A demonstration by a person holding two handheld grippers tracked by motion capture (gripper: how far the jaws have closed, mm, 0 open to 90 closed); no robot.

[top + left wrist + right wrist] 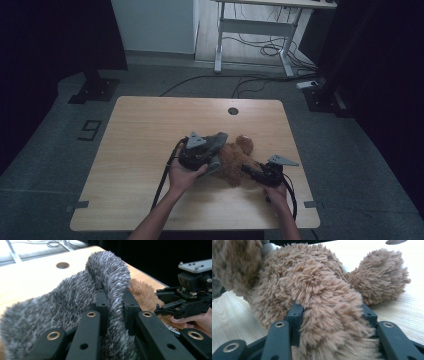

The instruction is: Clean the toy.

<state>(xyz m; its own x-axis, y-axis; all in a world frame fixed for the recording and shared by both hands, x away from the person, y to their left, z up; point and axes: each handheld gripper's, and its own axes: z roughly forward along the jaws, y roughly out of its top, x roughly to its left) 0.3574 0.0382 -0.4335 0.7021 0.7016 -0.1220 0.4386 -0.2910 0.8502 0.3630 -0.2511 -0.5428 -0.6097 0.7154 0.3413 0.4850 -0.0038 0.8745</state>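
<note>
**Grey garment pinched at the left, plush toy held at the right**

High view: one brown plush toy [239, 159] lies on the table [150, 130] between two grippers. The left gripper [212, 150] sits at its left end with one grey fuzzy garment [216, 140]; the right gripper [250, 170] is at its right end.

Left gripper view: the jaws are clamped on a fold of the garment [110, 280], the toy [143, 293] just beyond and right of the fingers.

Right gripper view: the jaws grip a limb of the toy [329, 322], its long axis running away from the fingers.
</note>
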